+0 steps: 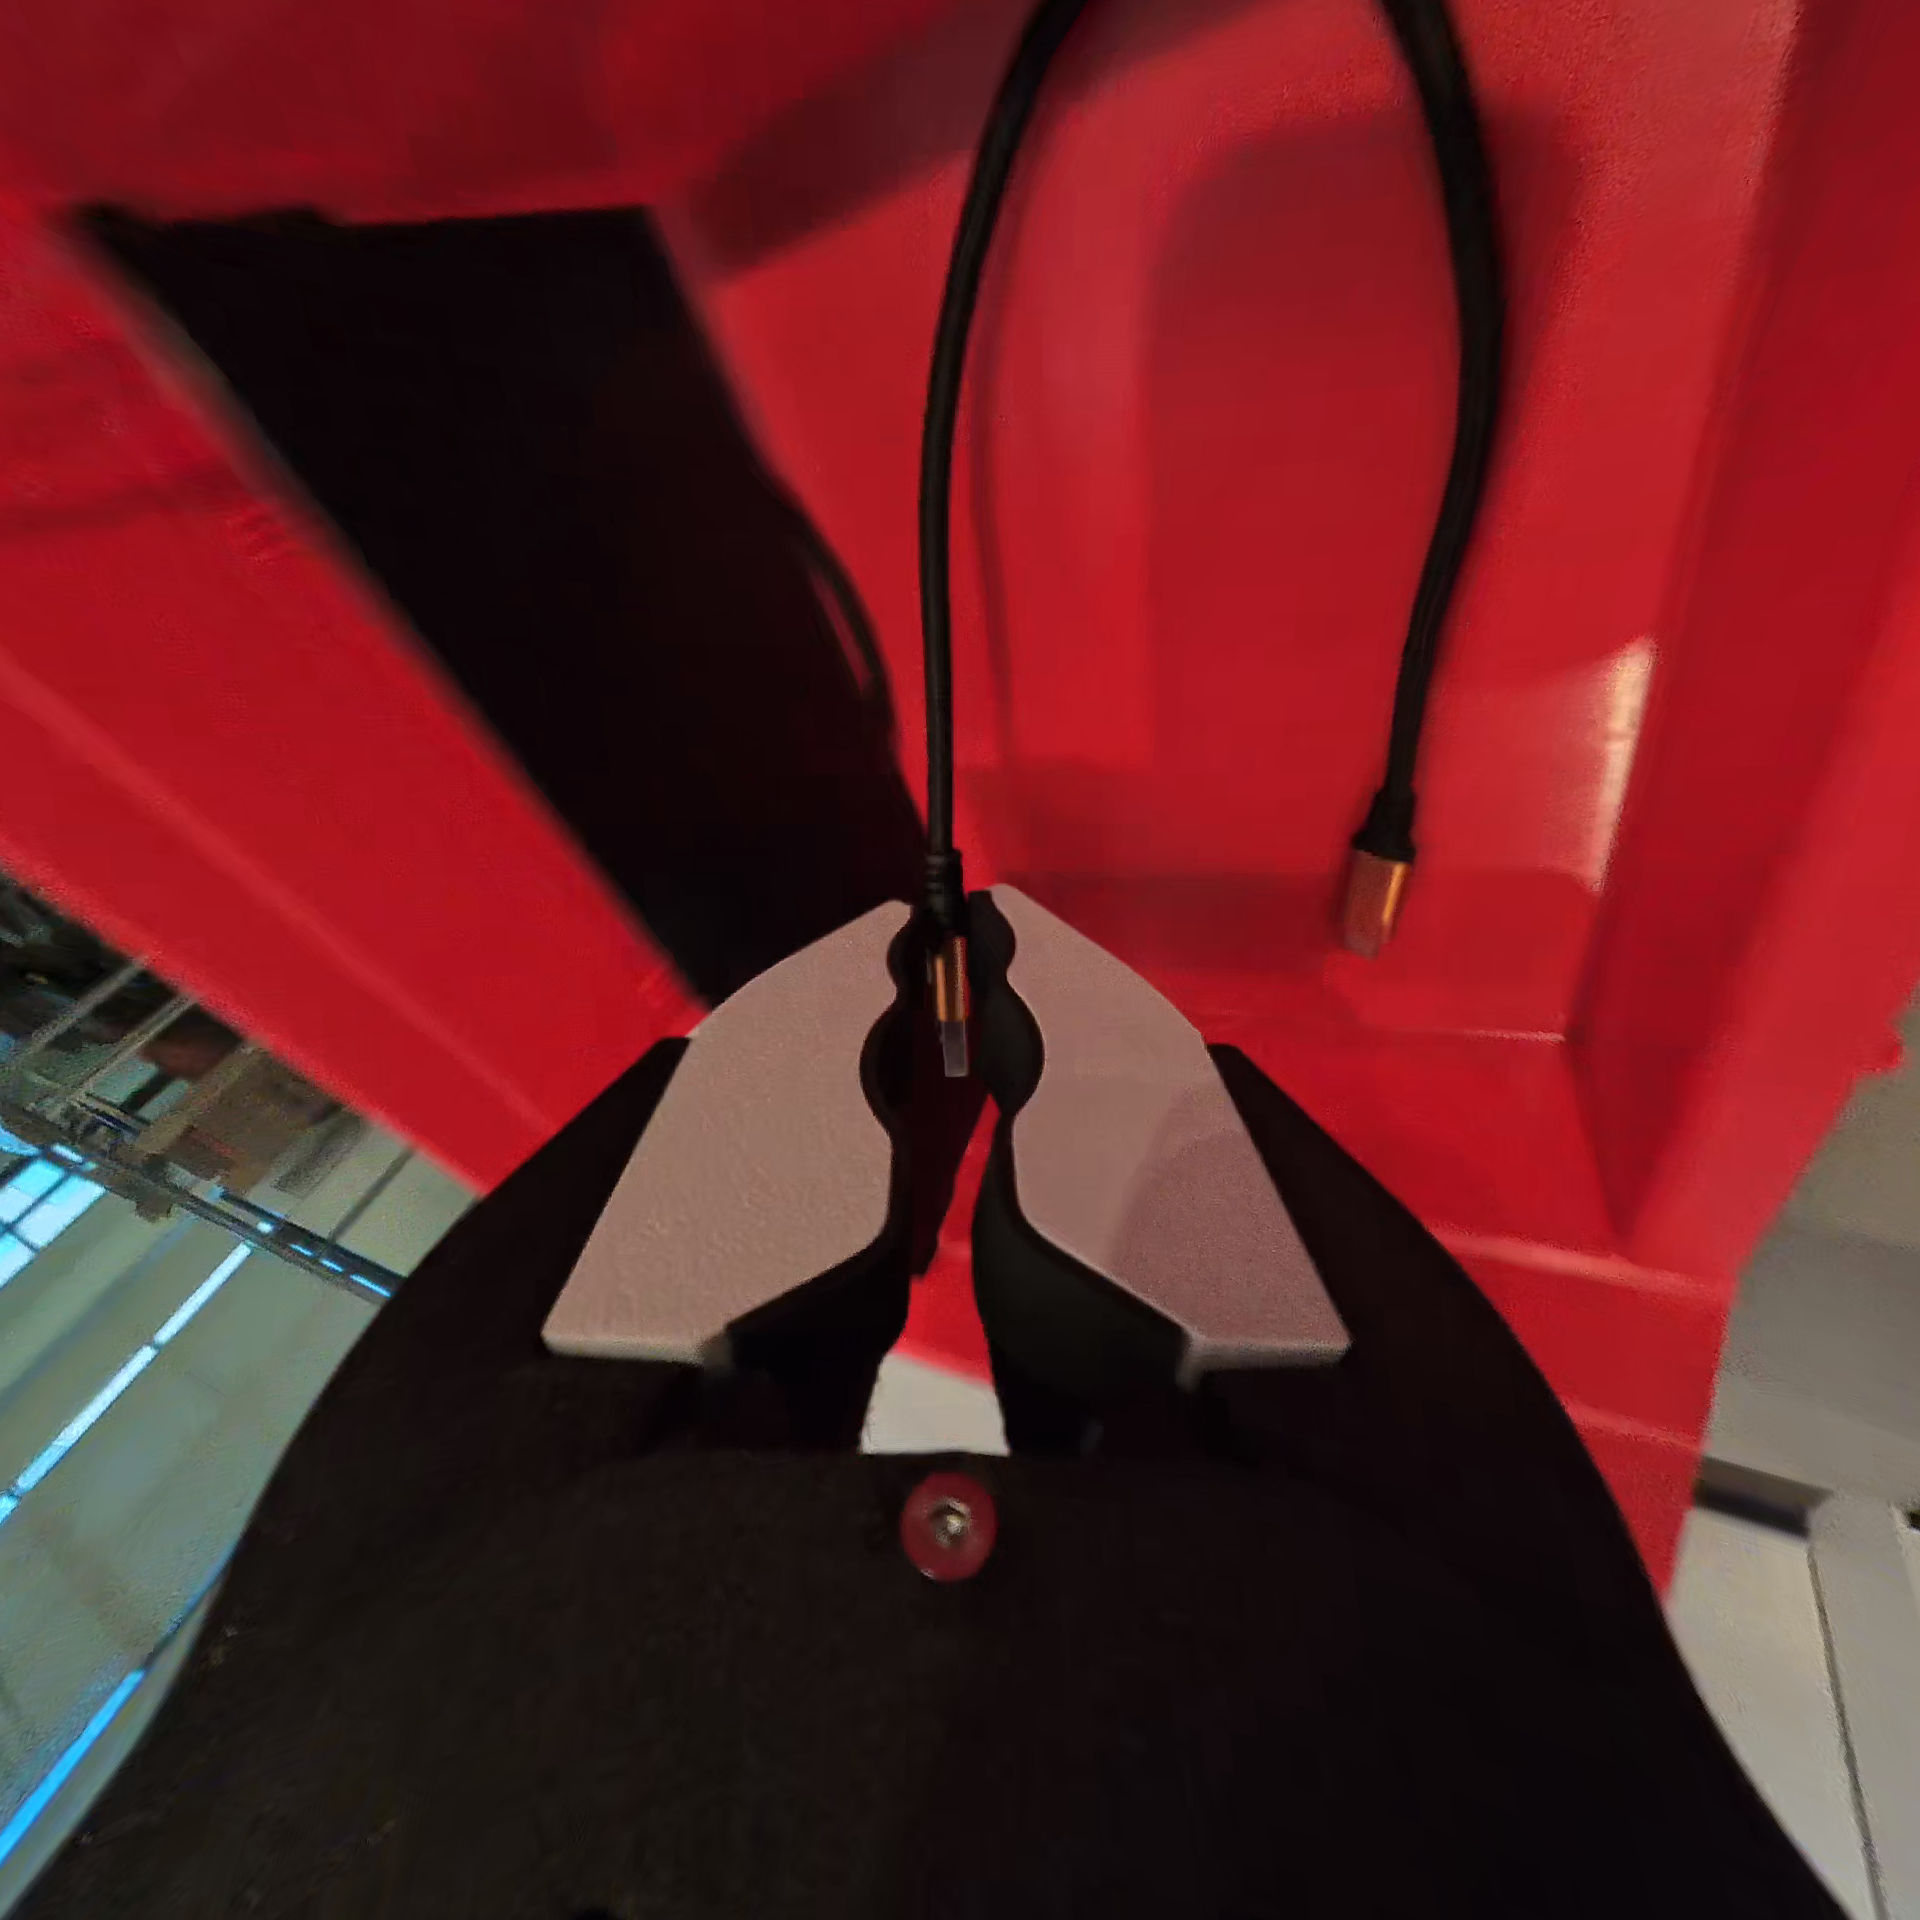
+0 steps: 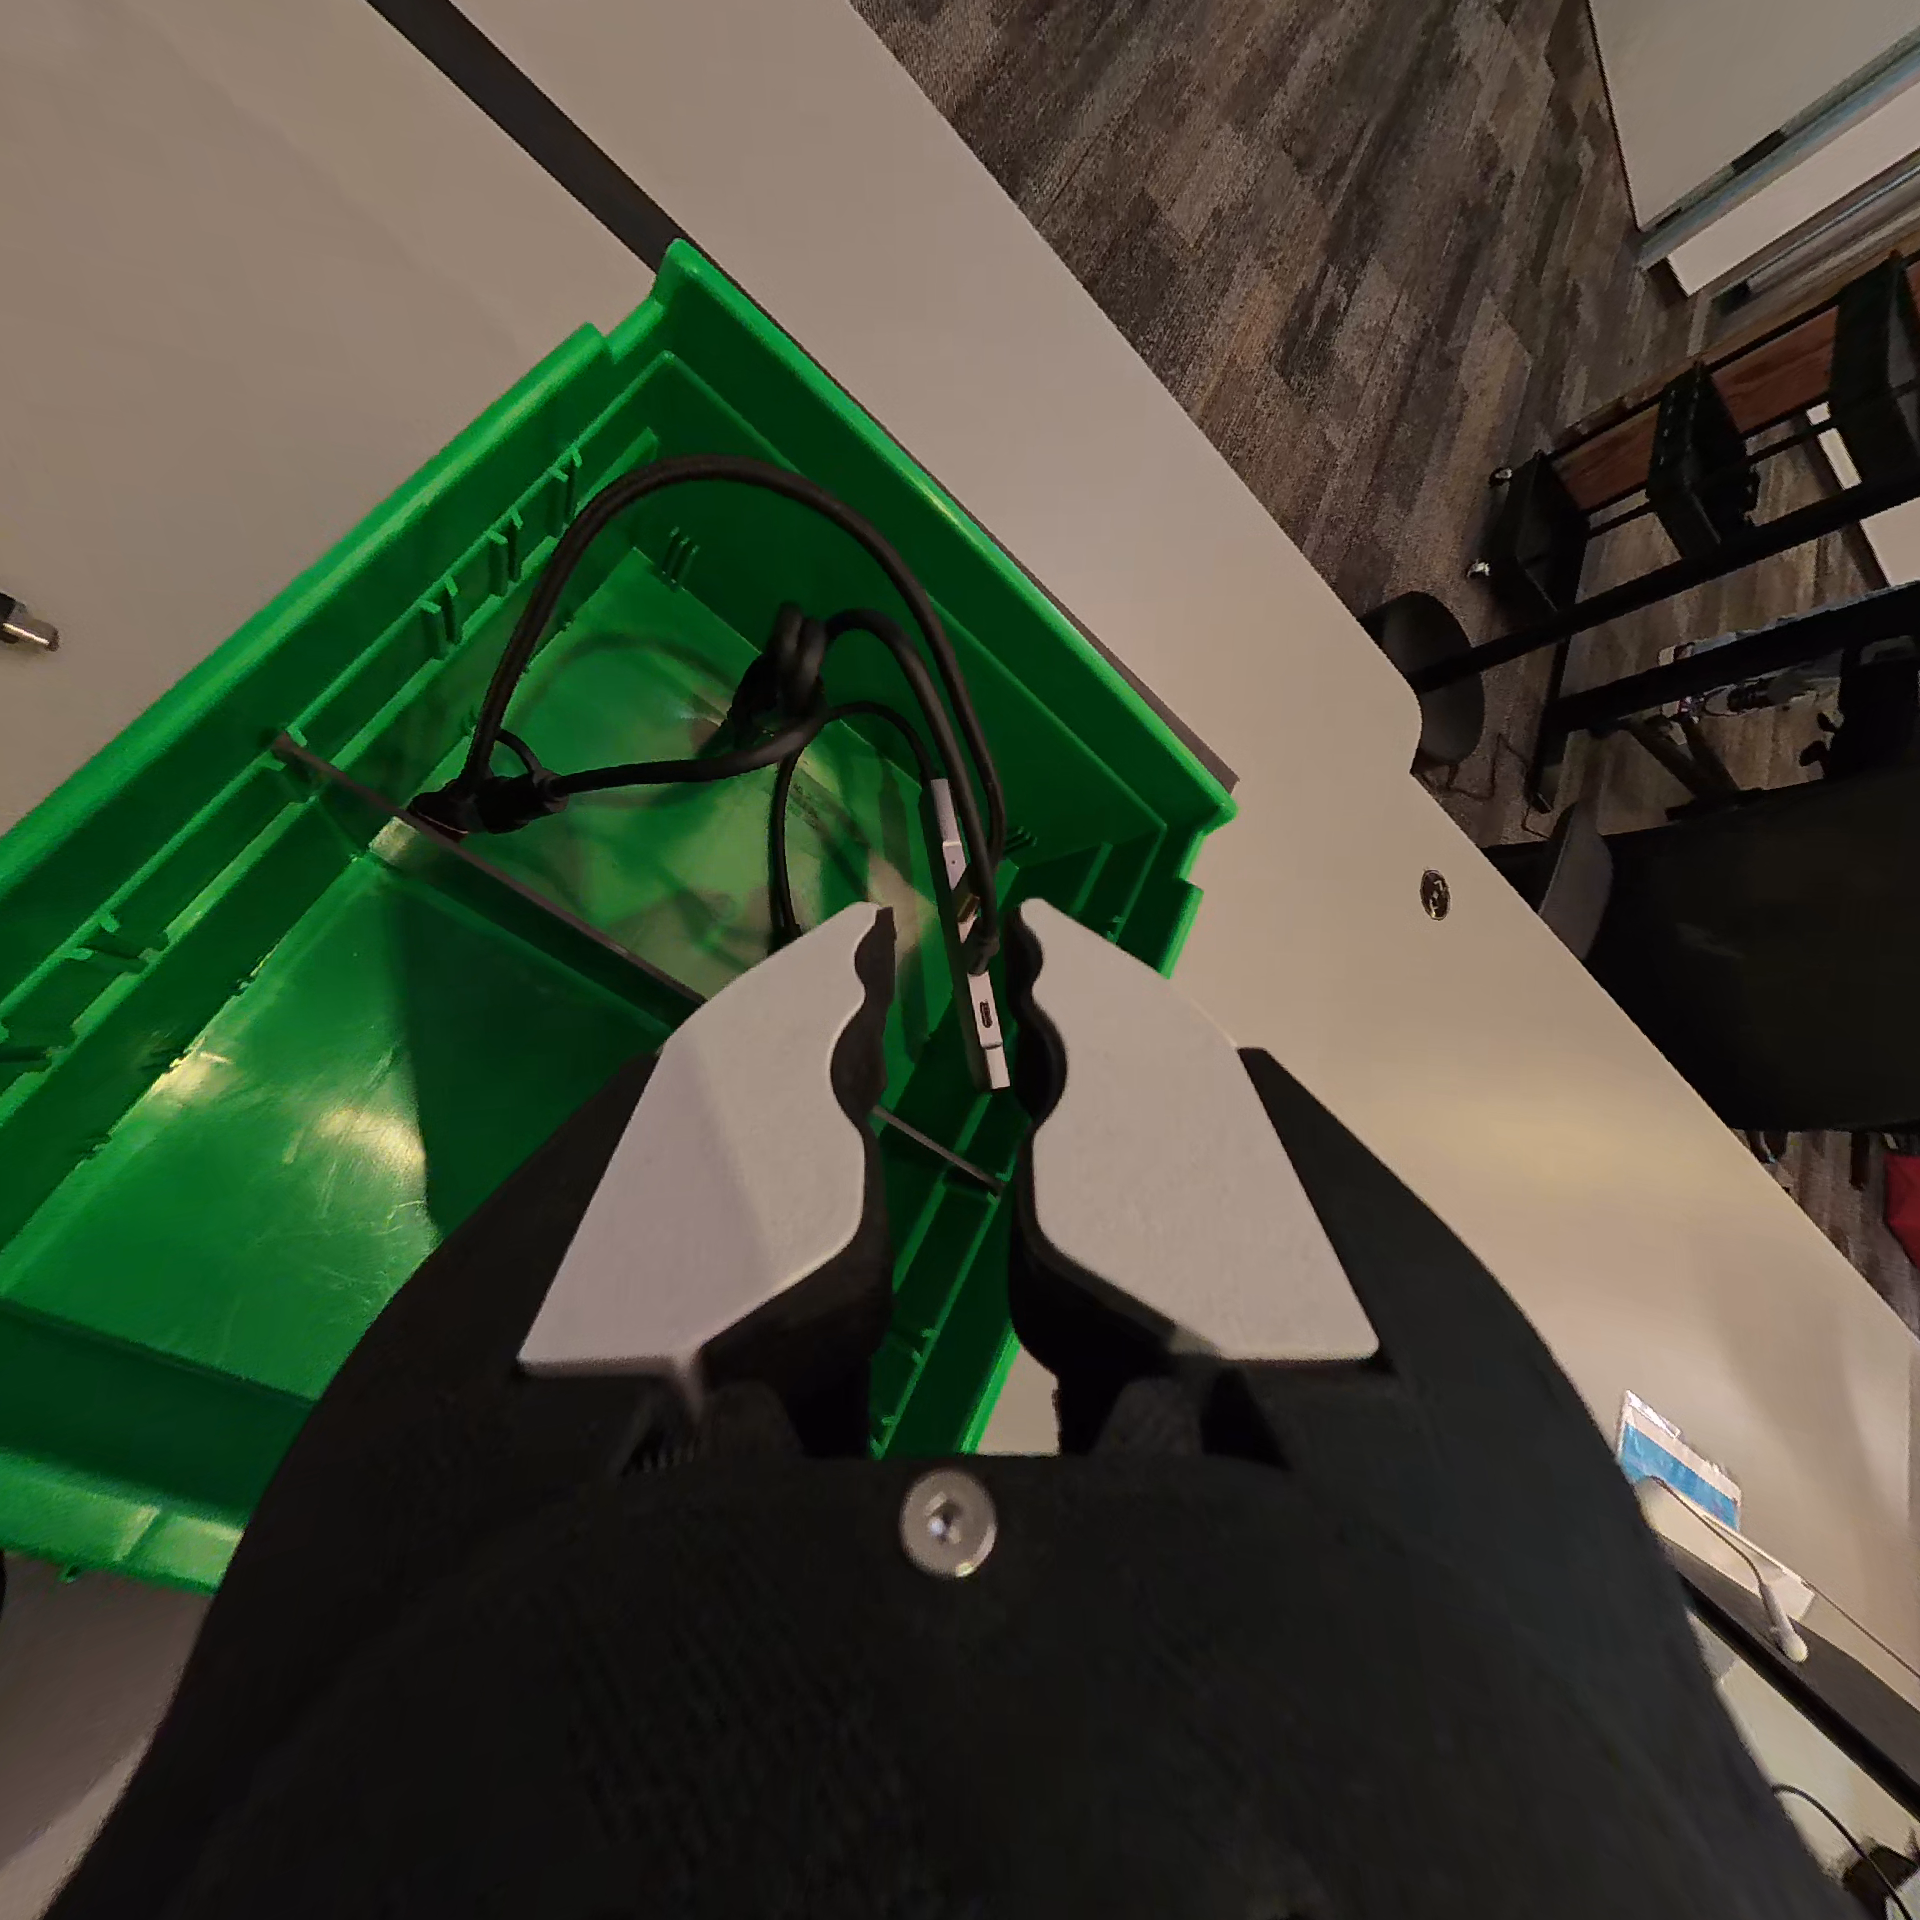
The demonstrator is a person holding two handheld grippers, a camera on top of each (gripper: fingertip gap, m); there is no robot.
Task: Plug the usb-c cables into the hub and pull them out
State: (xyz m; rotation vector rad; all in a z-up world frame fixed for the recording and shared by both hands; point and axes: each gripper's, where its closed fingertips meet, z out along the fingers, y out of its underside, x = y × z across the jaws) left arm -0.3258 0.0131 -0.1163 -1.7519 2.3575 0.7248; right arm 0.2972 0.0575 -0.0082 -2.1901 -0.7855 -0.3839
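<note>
In the left wrist view my left gripper (image 1: 951, 904) is shut on the copper-collared plug (image 1: 951, 997) of a black USB-C cable (image 1: 940, 520). The cable loops up out of frame, and its other copper plug (image 1: 1377, 894) hangs free to the right, over a red bin (image 1: 1195, 540). In the right wrist view my right gripper (image 2: 956, 914) is open above a green bin (image 2: 260, 1091). The slim grey hub (image 2: 987, 1029) sits between the fingers, close against the right one. Black cables (image 2: 727, 488) run from the hub into the bin's far compartment.
A dark divider (image 2: 520, 862) splits the green bin, which stands on a white table (image 2: 1195, 582). The table edge is to the right, with carpet floor and chairs (image 2: 1714, 468) beyond. A large dark panel (image 1: 499, 540) lies in the red bin, left of the cable. The gap from one gripper's tips to the other's is roughly 65 centimetres.
</note>
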